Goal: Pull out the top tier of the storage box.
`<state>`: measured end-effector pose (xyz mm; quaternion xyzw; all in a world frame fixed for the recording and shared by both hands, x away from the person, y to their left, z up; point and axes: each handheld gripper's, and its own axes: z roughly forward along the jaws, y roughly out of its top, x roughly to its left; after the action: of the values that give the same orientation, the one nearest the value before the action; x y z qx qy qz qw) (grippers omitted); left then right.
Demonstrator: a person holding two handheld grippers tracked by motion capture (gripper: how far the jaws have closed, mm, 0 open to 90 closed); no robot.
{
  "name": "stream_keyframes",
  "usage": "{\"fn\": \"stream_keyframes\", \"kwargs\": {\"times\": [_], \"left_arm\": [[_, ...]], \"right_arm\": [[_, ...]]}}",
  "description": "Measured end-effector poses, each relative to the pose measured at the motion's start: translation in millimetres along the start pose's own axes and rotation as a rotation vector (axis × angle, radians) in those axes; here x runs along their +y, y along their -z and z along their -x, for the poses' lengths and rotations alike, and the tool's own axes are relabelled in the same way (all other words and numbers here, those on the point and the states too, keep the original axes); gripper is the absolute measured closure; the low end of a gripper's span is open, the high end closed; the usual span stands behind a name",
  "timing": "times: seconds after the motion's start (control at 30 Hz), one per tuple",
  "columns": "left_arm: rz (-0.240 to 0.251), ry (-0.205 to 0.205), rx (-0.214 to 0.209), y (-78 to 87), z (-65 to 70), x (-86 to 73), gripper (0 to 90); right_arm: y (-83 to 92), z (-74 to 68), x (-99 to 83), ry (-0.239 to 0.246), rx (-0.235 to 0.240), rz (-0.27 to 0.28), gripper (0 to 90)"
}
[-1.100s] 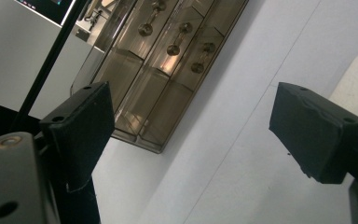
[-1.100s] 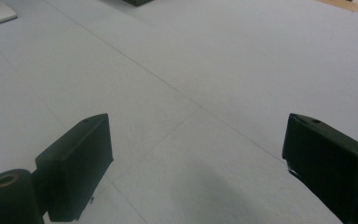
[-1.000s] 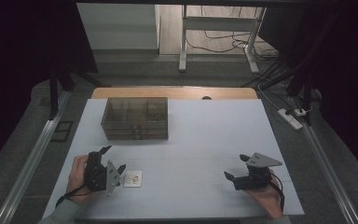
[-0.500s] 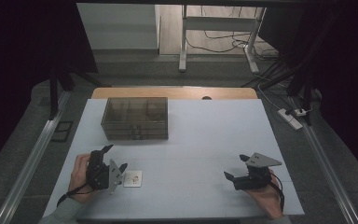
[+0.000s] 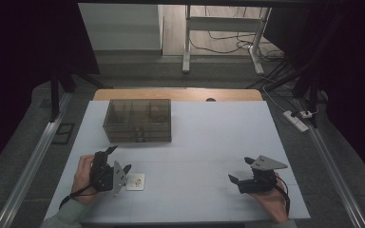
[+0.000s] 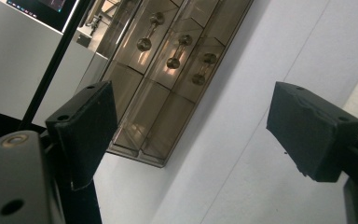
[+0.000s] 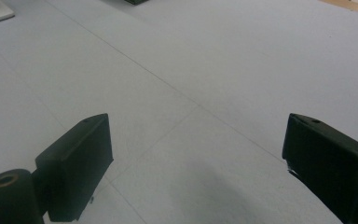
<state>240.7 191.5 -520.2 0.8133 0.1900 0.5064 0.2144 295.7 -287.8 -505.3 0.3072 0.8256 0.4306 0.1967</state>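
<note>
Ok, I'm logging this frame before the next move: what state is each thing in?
Left gripper: open, empty, beside the small white tile.
Right gripper: open, empty, low over bare table.
Drawer box: upright, drawers shut.
Small white tile: flat on the table, untouched.

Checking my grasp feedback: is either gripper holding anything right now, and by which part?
Nothing is held. The left gripper is open beside the small card, and the right gripper is open over bare table.
</note>
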Motion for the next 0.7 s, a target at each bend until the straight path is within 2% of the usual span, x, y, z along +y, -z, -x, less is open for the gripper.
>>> {"fn": "stream_keyframes", "kwargs": {"times": [0.37,0.7], "left_arm": [[0.008,-0.017,0.004,-5.6,-0.6,4.7,17.1],[0.002,-0.015,0.007,-11.3,-3.2,6.4,19.1]], "right_arm": [[0.1,0.1,-0.1,-0.001,0.0,-0.001,7.9],[-0.7,0.2,-0.3,-0.003,0.0,-0.005,7.9]]}}
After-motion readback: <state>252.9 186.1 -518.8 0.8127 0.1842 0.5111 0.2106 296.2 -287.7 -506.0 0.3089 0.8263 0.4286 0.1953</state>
